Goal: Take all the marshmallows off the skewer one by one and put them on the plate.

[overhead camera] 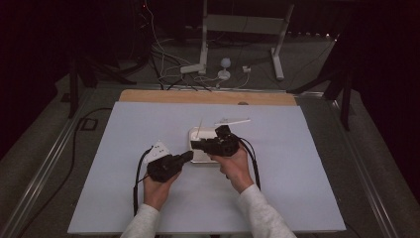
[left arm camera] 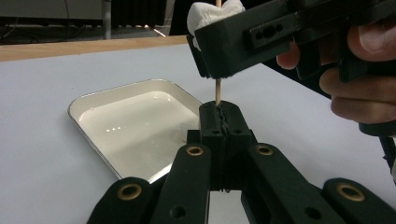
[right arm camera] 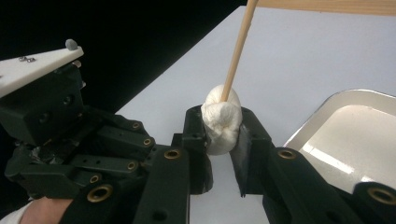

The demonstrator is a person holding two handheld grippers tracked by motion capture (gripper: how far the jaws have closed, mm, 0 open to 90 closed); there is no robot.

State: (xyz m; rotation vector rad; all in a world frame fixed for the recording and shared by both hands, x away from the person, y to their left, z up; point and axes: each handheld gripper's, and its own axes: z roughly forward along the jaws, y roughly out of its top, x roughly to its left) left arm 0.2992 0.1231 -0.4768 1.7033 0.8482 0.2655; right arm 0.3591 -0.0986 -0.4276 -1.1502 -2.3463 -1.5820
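Note:
A thin wooden skewer stands upright, and my left gripper is shut on its lower end. A soft white marshmallow-like lump is threaded on the skewer. My right gripper is shut on that lump, with a pad pressed to each side. In the high view both grippers meet at the near left corner of a small white tray: the left gripper comes from the left, the right gripper from the right. The skewer rises above them.
The shallow white tray lies on a pale blue mat, just beyond the grippers. A thin white stick lies on the mat behind the tray. A wooden table edge runs along the far side.

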